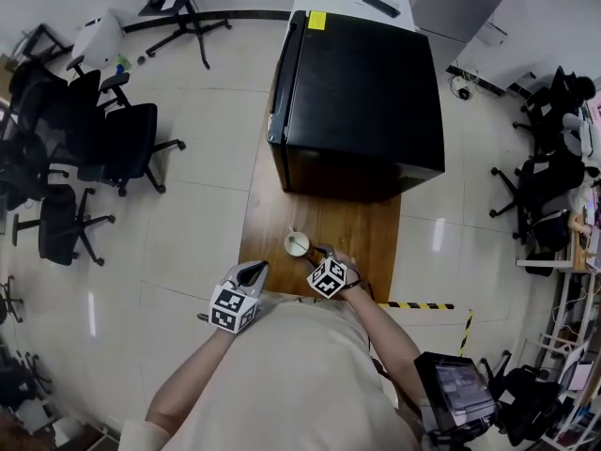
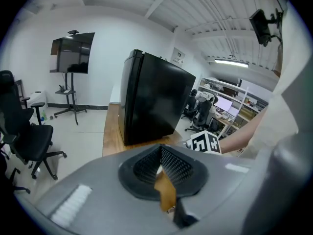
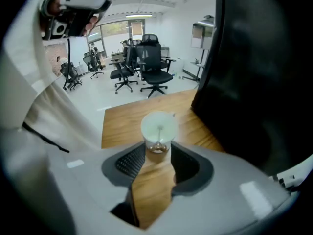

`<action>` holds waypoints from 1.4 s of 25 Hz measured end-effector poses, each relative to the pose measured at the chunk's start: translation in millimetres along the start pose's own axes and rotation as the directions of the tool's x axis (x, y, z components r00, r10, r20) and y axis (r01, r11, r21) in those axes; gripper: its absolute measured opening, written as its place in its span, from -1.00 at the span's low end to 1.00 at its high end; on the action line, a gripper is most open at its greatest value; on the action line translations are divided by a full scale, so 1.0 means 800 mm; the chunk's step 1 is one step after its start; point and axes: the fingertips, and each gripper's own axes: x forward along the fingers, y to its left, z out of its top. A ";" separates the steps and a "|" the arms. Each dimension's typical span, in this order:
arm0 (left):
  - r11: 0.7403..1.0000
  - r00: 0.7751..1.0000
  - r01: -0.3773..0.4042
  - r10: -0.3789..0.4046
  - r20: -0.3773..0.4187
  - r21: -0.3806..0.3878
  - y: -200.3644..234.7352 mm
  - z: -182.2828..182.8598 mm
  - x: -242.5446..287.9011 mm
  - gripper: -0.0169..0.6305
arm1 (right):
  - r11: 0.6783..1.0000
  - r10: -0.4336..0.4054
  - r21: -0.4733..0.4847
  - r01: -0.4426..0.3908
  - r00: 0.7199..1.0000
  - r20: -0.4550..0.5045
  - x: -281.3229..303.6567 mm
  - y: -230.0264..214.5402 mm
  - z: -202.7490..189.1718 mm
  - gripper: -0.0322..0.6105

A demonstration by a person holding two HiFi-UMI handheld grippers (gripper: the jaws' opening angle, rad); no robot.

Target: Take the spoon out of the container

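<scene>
A small white cup stands on the wooden table, just in front of the black cabinet. In the right gripper view the cup sits right at my jaw tips, with a thin spoon handle standing inside it and something brown at its bottom. My right gripper is open, and bare wood shows between its pads, which do not press on the cup. In the head view the right gripper is just right of the cup. My left gripper hovers at the table's near left corner, shut and empty, pads meeting at the tips.
A large black cabinet fills the far half of the table, close behind the cup. Office chairs stand on the floor to the left. Yellow-black tape marks the floor at the right. A screen on a stand is by the far wall.
</scene>
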 end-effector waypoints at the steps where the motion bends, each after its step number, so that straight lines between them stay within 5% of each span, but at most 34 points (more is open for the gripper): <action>1: 1.000 1.000 -0.006 0.006 -0.001 -0.001 0.001 0.001 0.000 -0.94 | 1.000 0.005 -0.005 -0.005 1.000 -0.002 0.002 0.001 0.000 -0.39; 13: 0.999 0.999 -0.044 0.044 0.000 -0.022 0.015 0.001 -0.011 -0.94 | 0.999 0.015 -0.031 -0.015 1.000 0.019 0.011 0.005 0.023 -0.50; 23: 0.999 0.999 -0.033 0.033 0.007 -0.006 -0.002 0.008 -0.001 -0.94 | 1.000 -0.025 -0.010 0.026 0.992 0.127 -0.048 -0.011 0.065 -0.51; 35: 1.000 1.000 -0.016 0.016 -0.005 0.000 -0.018 -0.006 -0.003 -0.94 | 0.983 -0.148 0.146 0.112 0.952 0.269 -0.177 -0.043 0.074 -0.51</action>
